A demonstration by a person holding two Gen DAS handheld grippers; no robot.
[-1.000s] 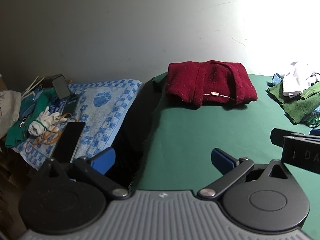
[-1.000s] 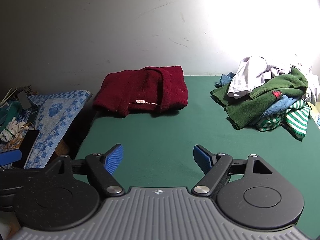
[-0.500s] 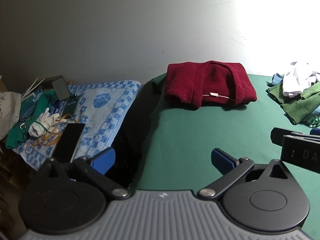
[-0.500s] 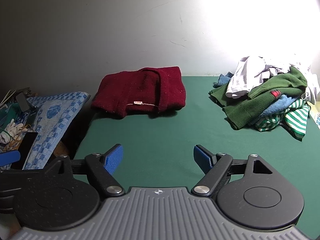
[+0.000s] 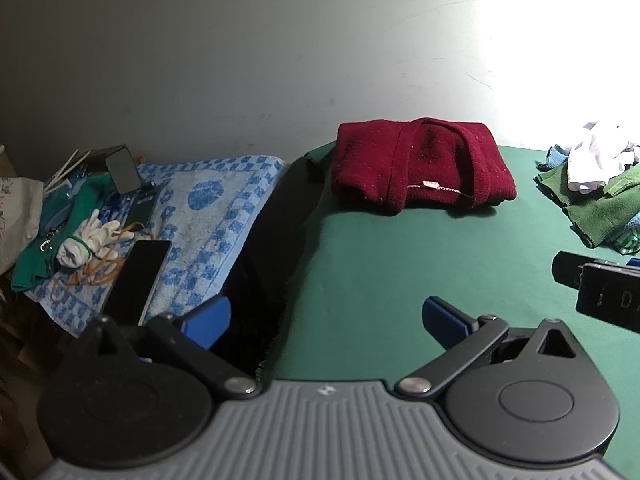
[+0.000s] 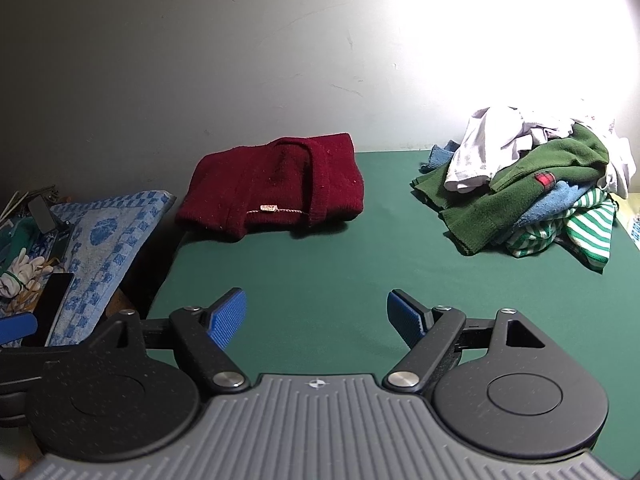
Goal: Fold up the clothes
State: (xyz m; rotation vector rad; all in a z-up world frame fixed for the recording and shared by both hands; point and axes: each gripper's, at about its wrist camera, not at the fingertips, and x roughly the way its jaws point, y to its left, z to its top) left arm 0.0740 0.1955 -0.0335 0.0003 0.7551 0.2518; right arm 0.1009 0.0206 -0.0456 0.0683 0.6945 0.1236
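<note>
Both tools are hovering low over the green tabletop (image 6: 320, 264), empty: the left hand-held gripper (image 5: 326, 320) is standing wide apart with nothing between its blue pads, and the right hand-held gripper (image 6: 316, 316) is likewise spread wide and holding nothing. A dark red knitted sweater (image 6: 276, 196) is lying folded at the far left of the tabletop, near the wall, so it looks finished. The work that remains is sitting at the far right: a loose pile of clothes (image 6: 532, 196), with a white garment (image 6: 492, 144) draping over a green fleece (image 6: 520, 188), and blue and green-striped pieces tucked underneath. These are looking soft, light and limp, so they are likely going to sag and drag their neighbours along when lifted. Pinching the white garment at a free edge or corner on top seems the safest hold, since it is lying uppermost
</note>
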